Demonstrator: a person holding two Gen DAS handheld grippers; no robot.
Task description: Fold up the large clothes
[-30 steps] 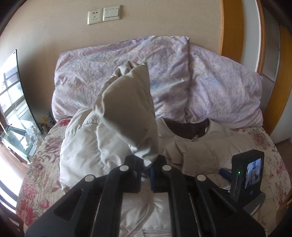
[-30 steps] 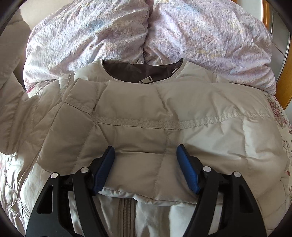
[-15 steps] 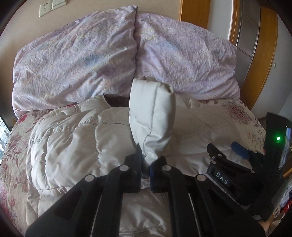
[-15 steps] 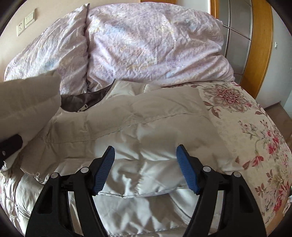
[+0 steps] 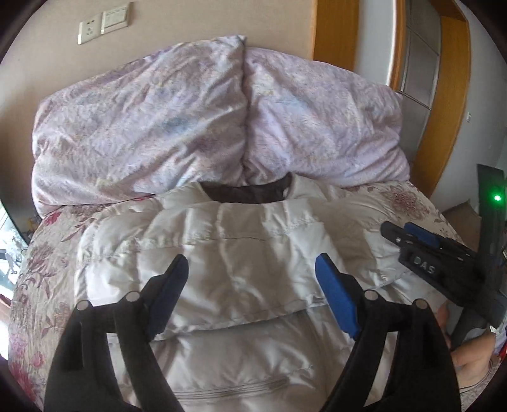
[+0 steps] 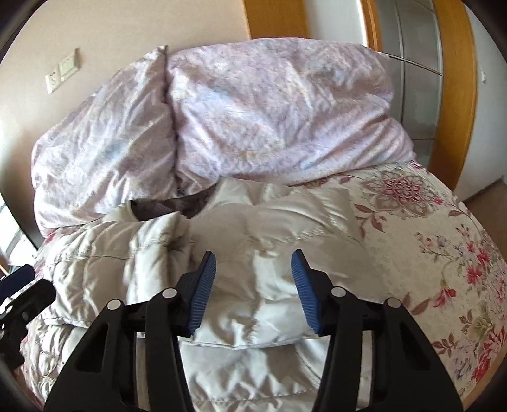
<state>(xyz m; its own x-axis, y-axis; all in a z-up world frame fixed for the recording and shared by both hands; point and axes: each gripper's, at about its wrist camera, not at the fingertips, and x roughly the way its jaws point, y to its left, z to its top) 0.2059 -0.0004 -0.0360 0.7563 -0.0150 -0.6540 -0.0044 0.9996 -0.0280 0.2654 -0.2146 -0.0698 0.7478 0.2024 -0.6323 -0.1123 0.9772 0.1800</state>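
Observation:
A cream quilted down jacket (image 5: 240,263) lies on the bed, its dark-lined collar (image 5: 250,193) toward the pillows. Both sleeves are folded across its chest. My left gripper (image 5: 250,269) is open and empty just above the folded sleeves. My right gripper (image 6: 253,269) is open and empty above the jacket (image 6: 247,241) on its right side. The right gripper also shows at the right edge of the left wrist view (image 5: 424,250). The jacket's lower part is hidden behind the grippers.
Two lilac pillows (image 5: 196,126) lean against the wall at the bed's head. A floral bedspread (image 6: 437,241) covers the bed around the jacket. A wooden door frame (image 5: 450,104) stands at the right. A wall socket (image 5: 104,27) is above the pillows.
My left gripper carried the sleeve across the jacket's chest, let it go and opened. The sleeve now lies flat. My right gripper stayed open, swung right and narrowed a little.

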